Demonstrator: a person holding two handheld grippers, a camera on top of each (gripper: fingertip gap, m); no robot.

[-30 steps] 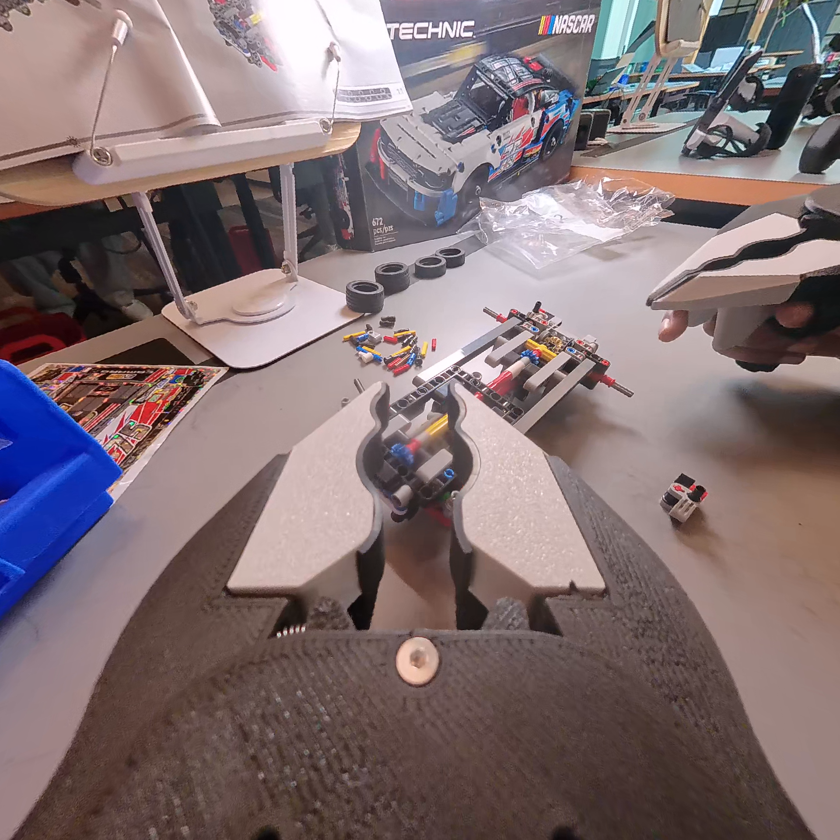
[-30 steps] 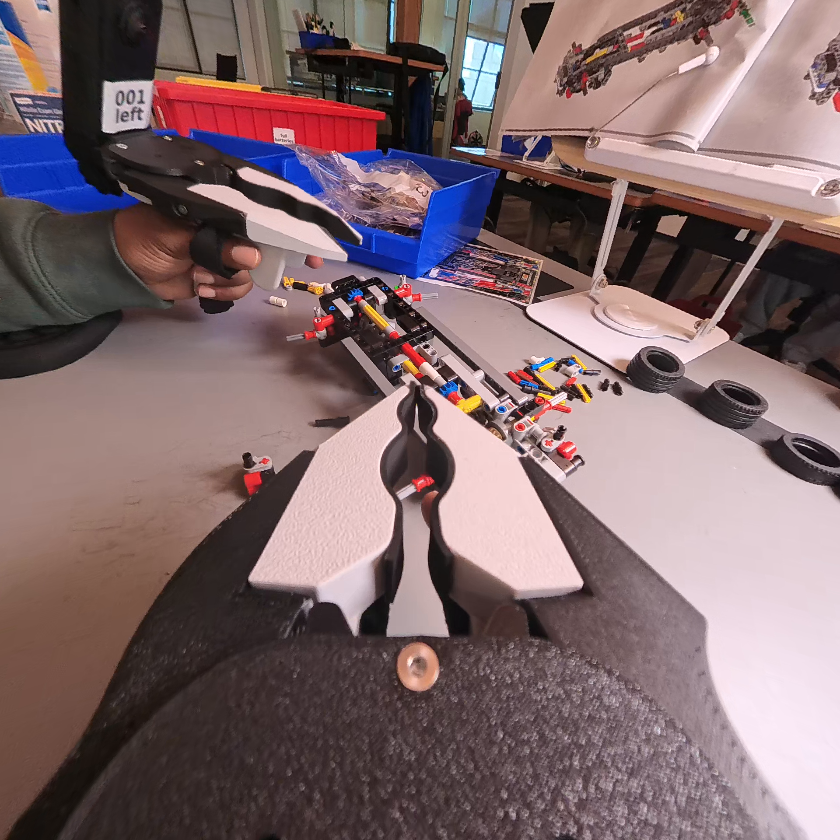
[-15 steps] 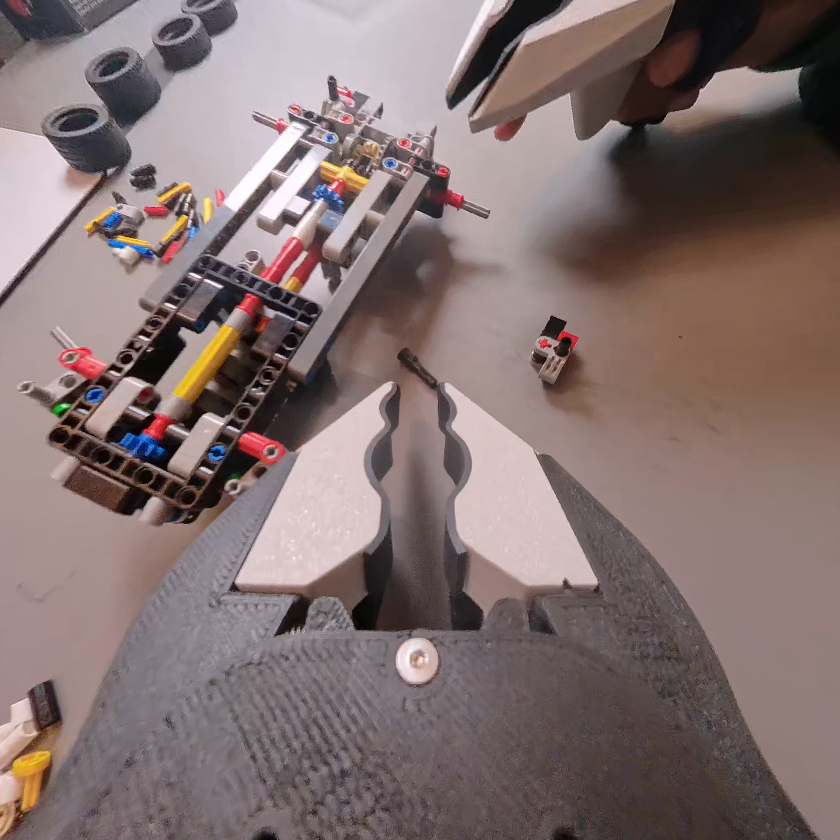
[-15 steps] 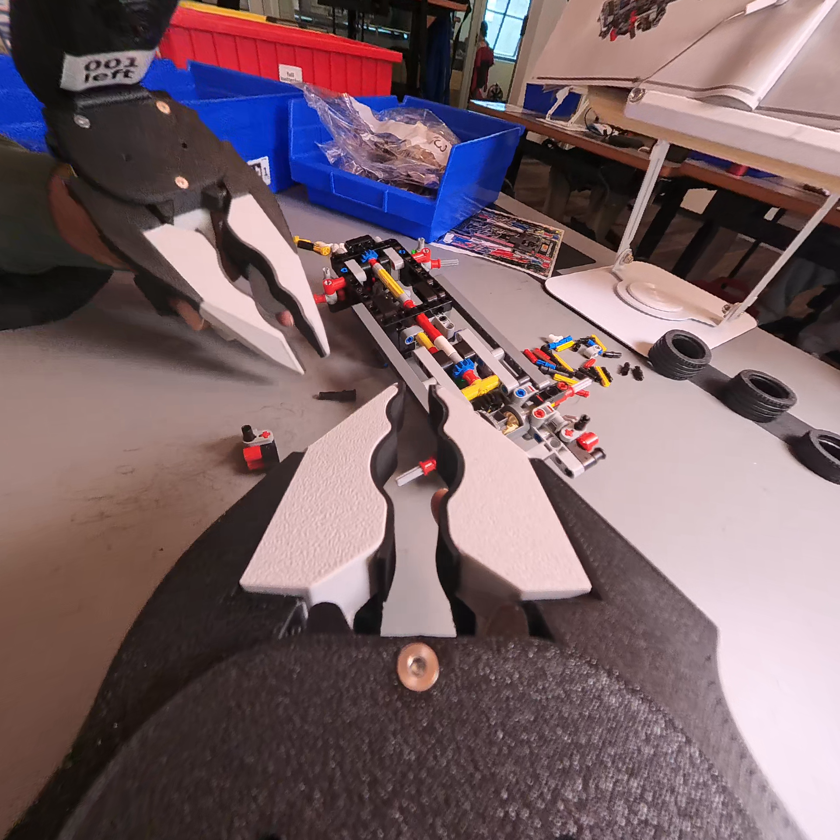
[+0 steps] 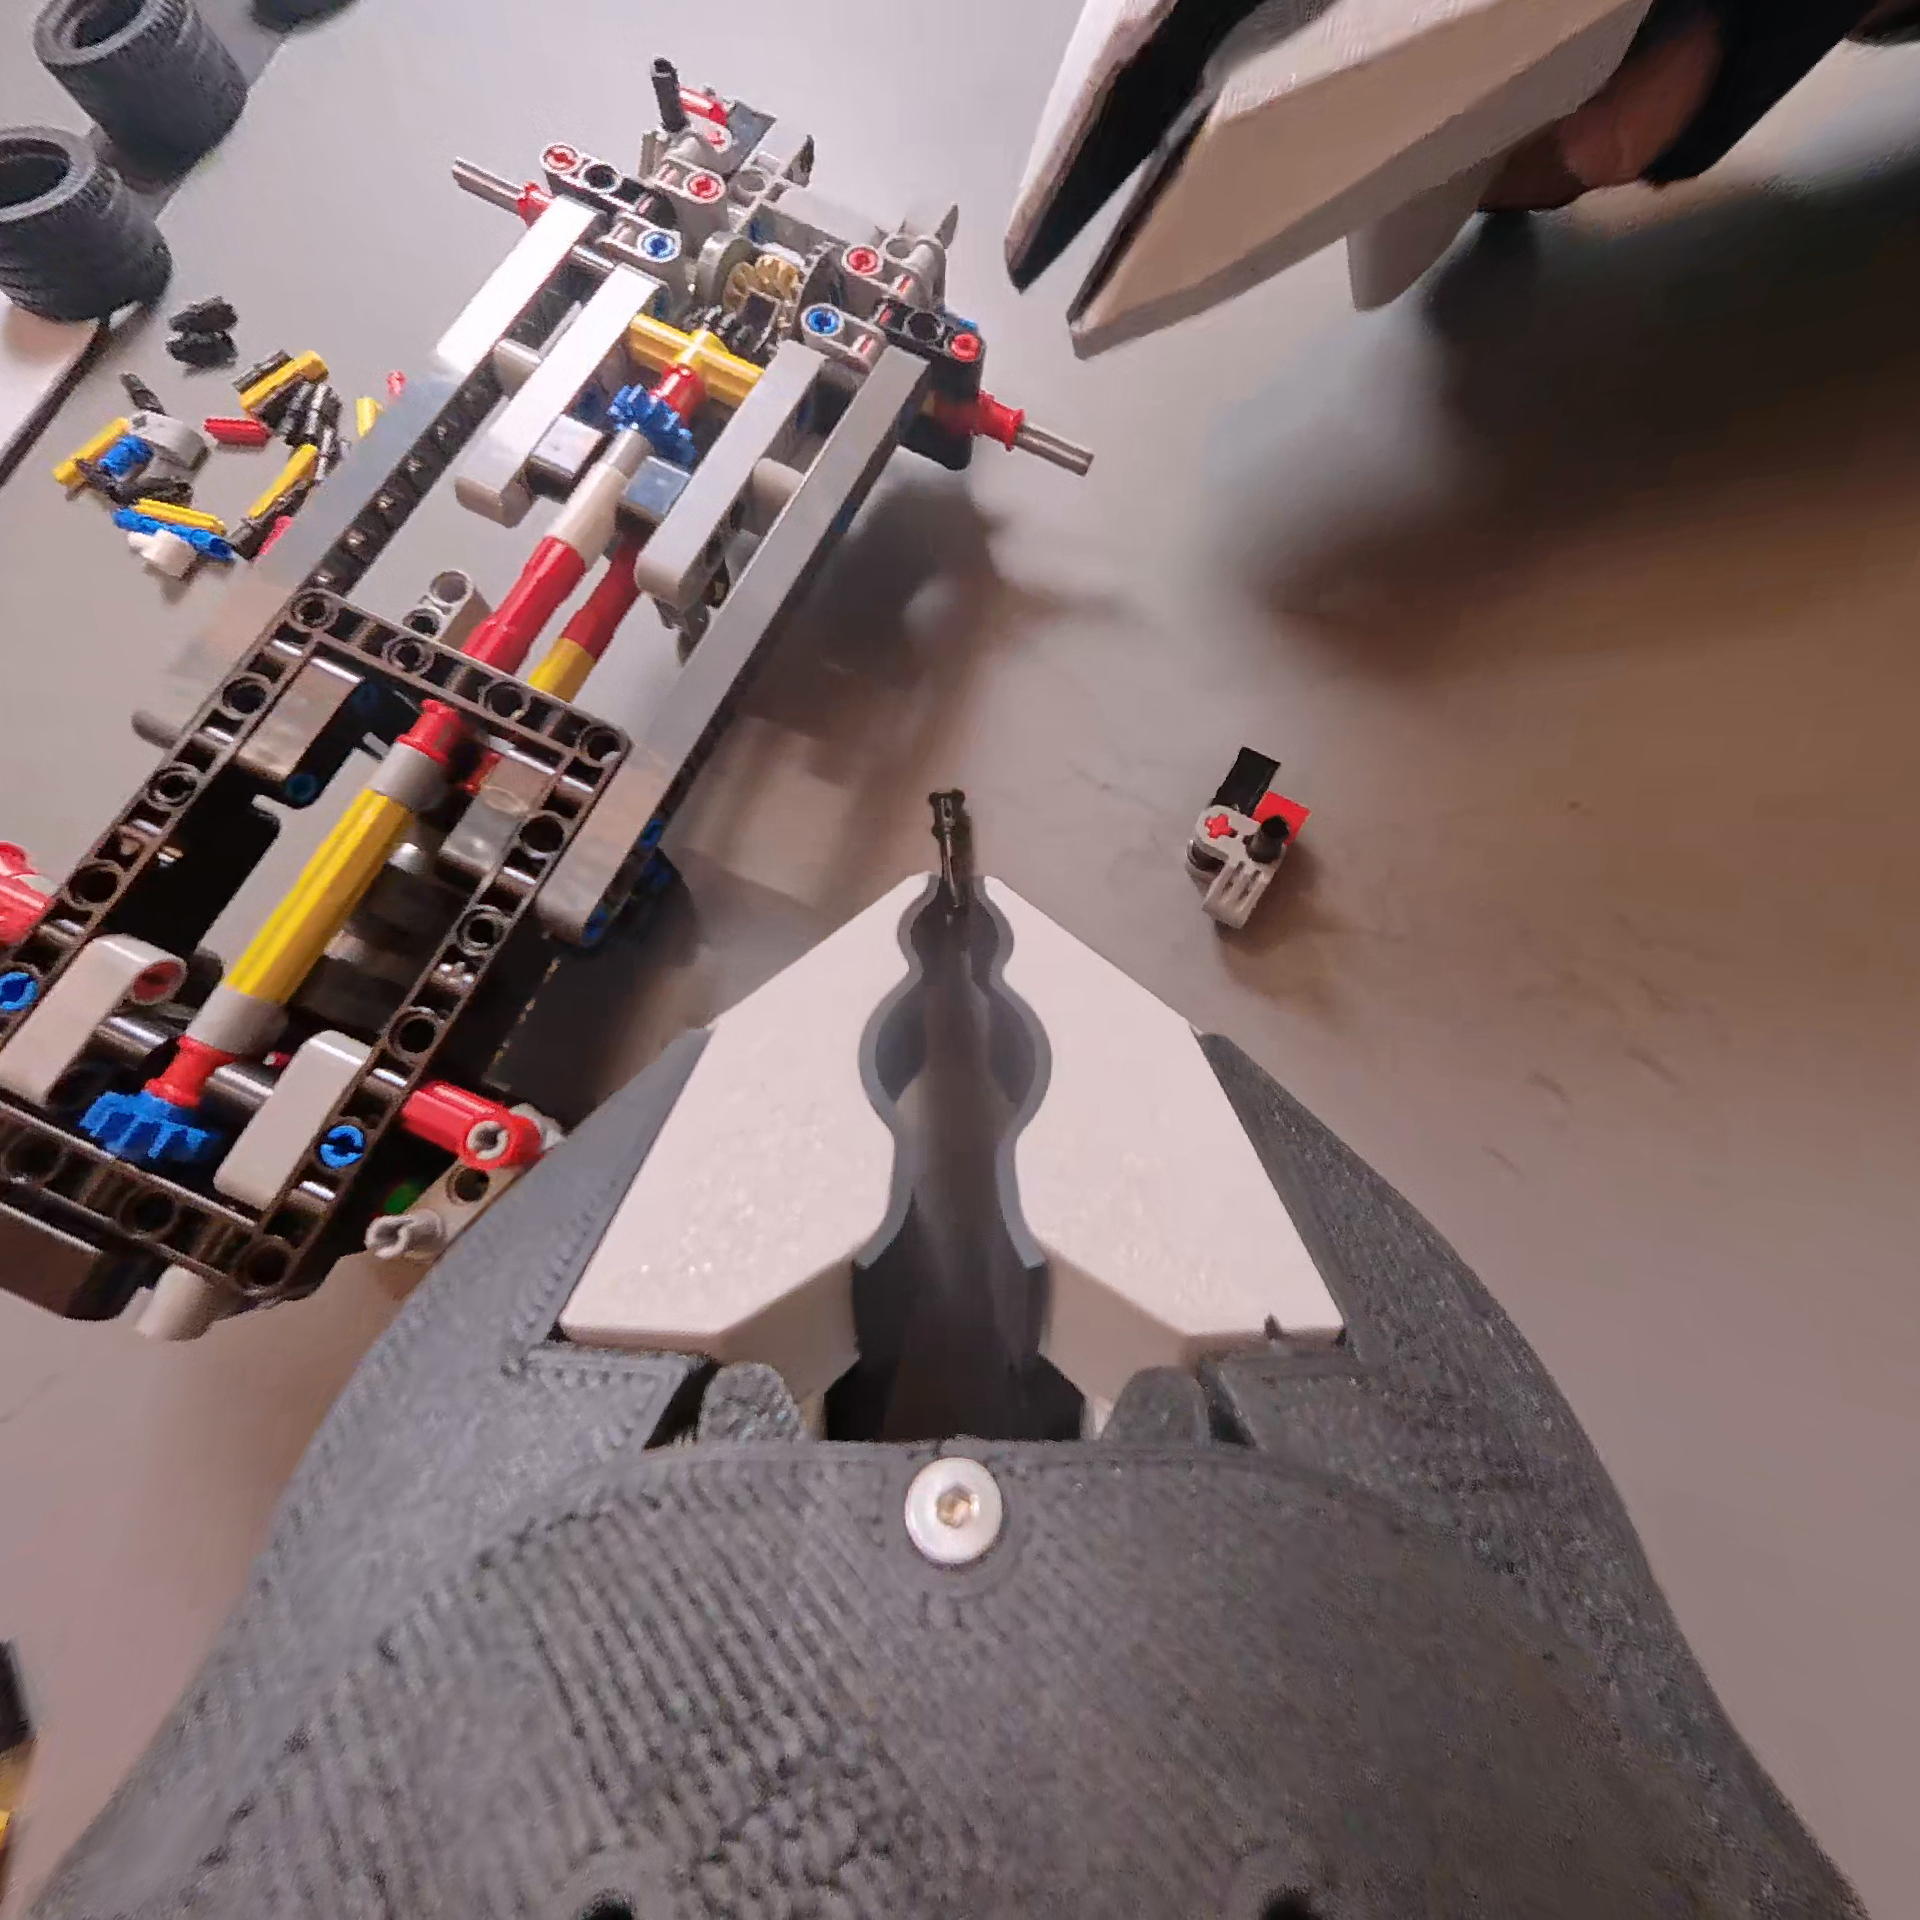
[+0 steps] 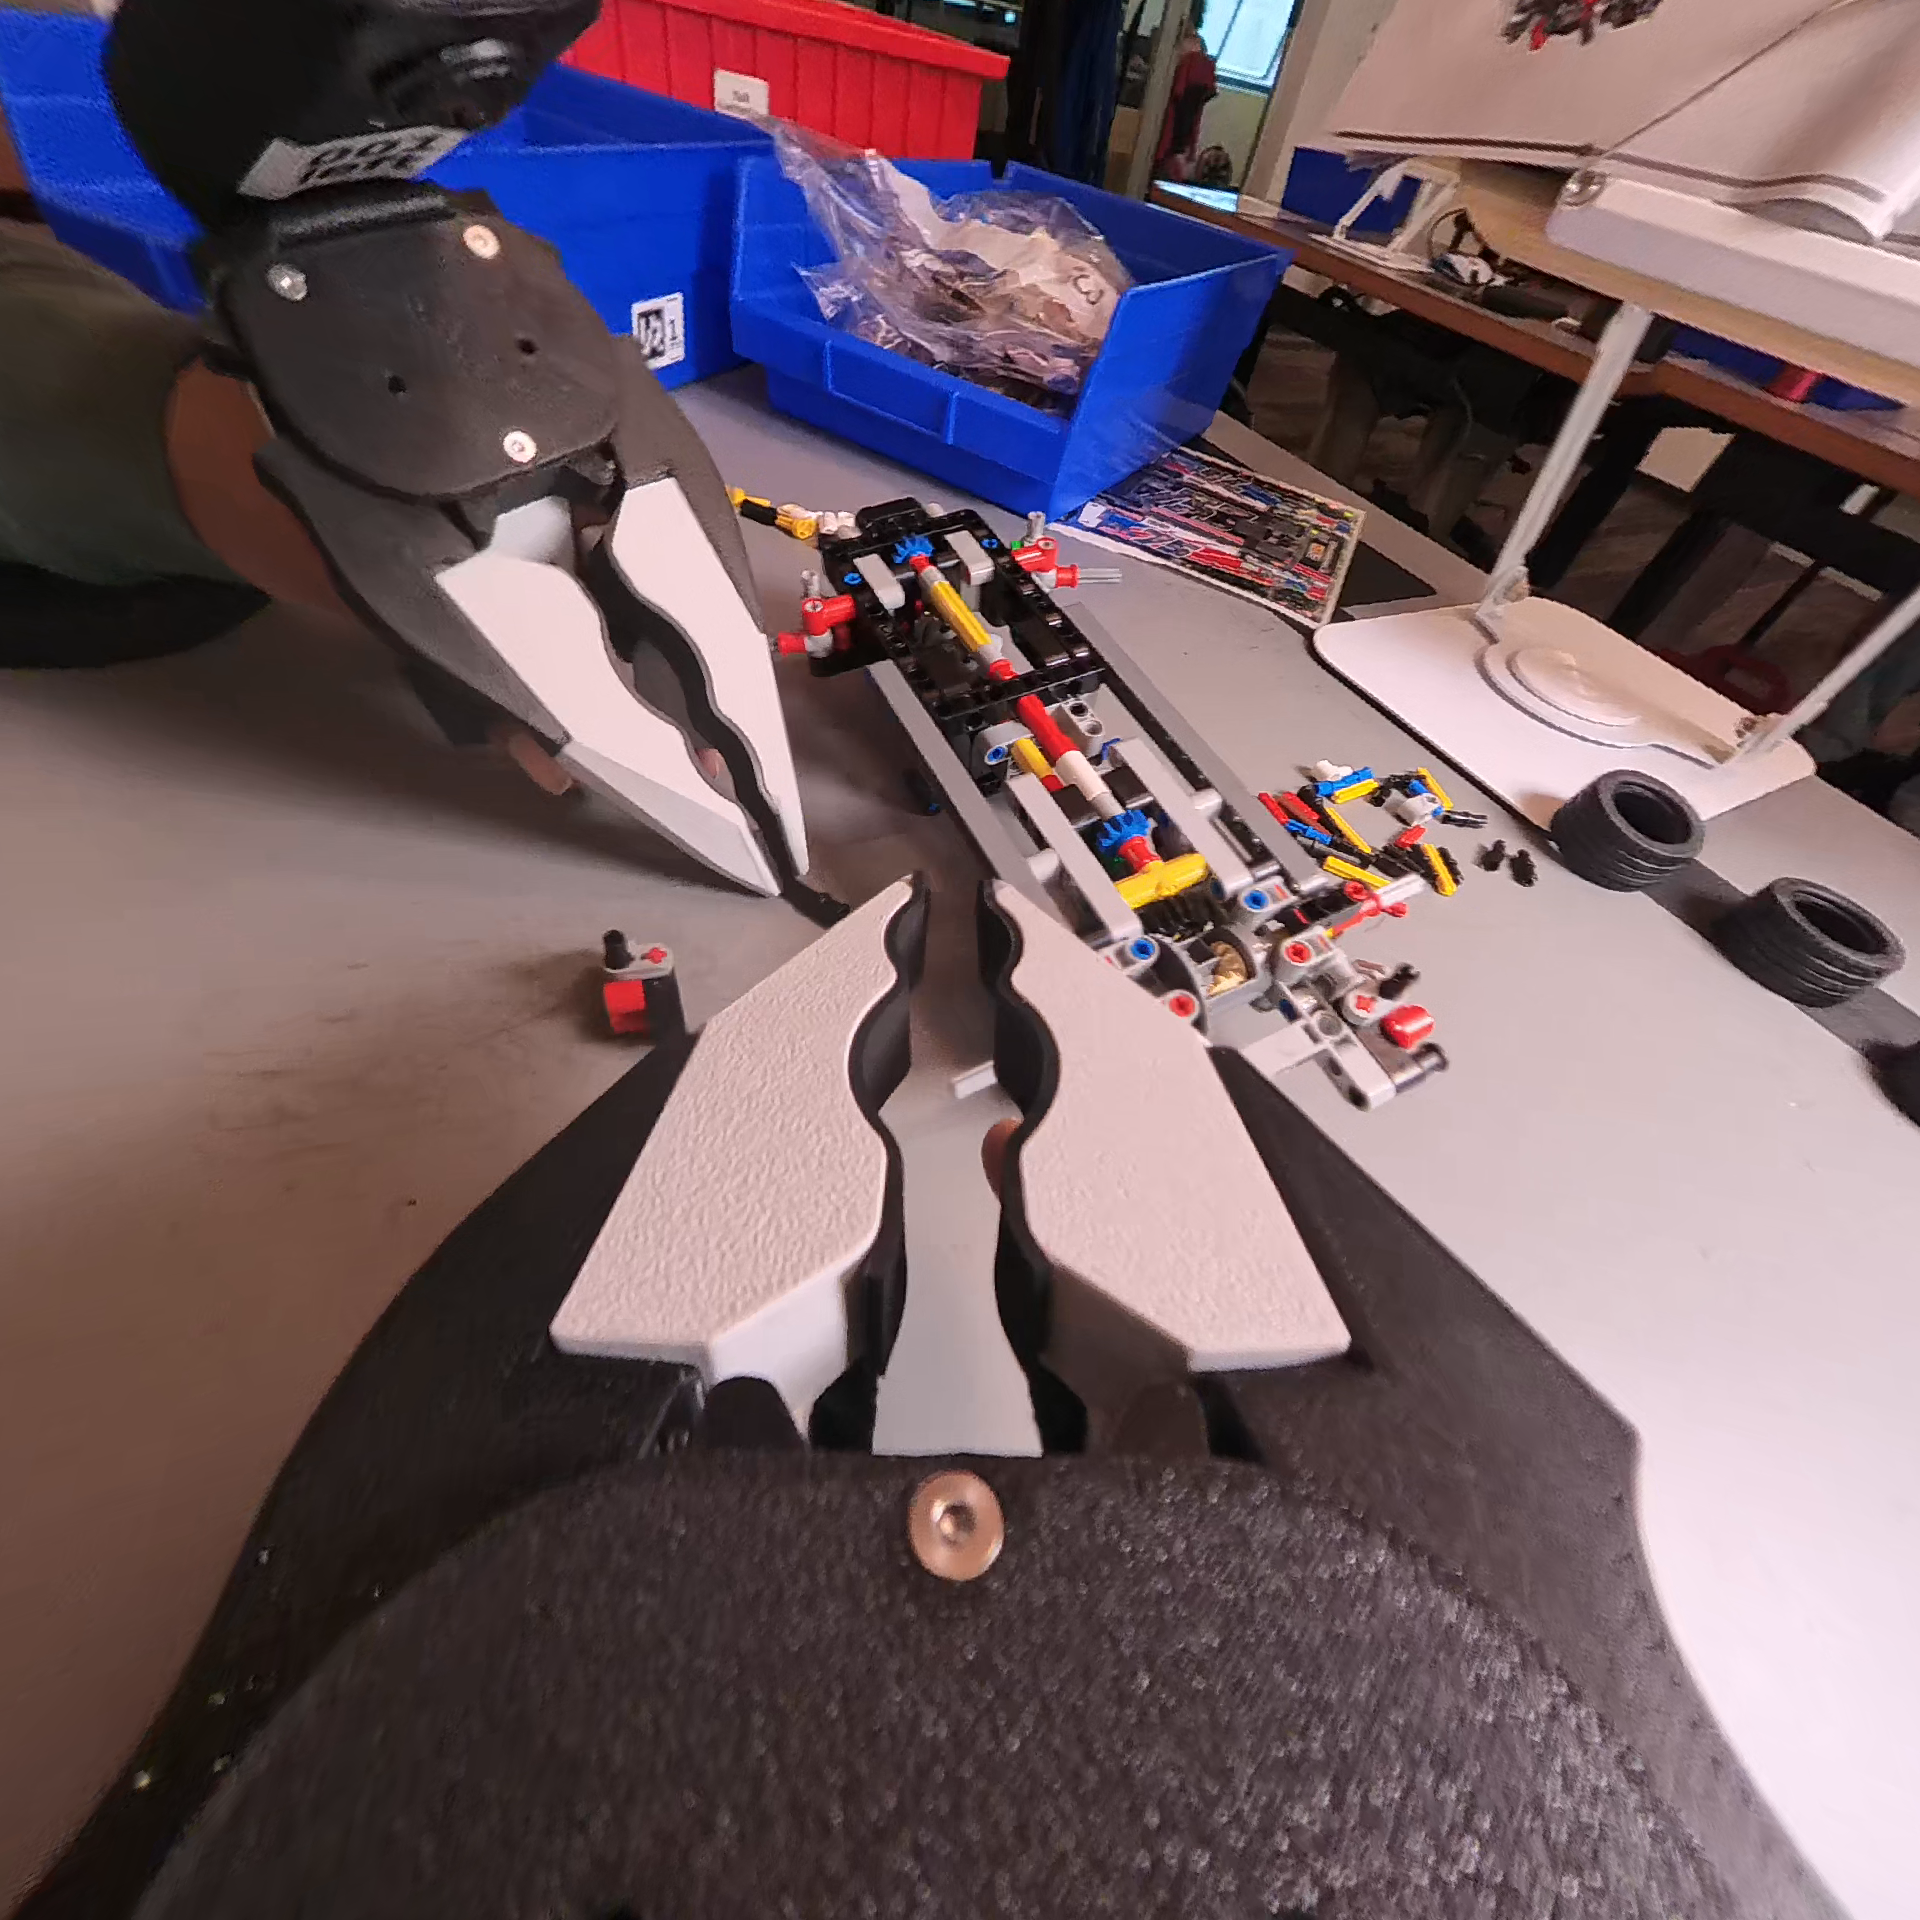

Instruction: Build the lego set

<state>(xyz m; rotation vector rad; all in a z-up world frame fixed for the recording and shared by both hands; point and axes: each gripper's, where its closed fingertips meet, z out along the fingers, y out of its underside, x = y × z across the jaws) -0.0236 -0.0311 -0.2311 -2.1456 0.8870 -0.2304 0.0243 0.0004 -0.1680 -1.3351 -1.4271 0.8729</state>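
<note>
Fingertips of the left gripper (image 5: 954,883) are pinching a black pin (image 5: 948,831) beside the car frame (image 5: 436,727); its rear end is hidden. Right gripper (image 6: 951,888), narrowly parted, is hovering near the frame, empty.

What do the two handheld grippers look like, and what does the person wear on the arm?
Each gripper has a dark textured printed body, one silver screw in the middle, and two pale grey fingers with wavy dark inner edges: left gripper, right gripper. In the right wrist view, the left one carries a small white label, and the person wears a dark green sleeve.
</note>
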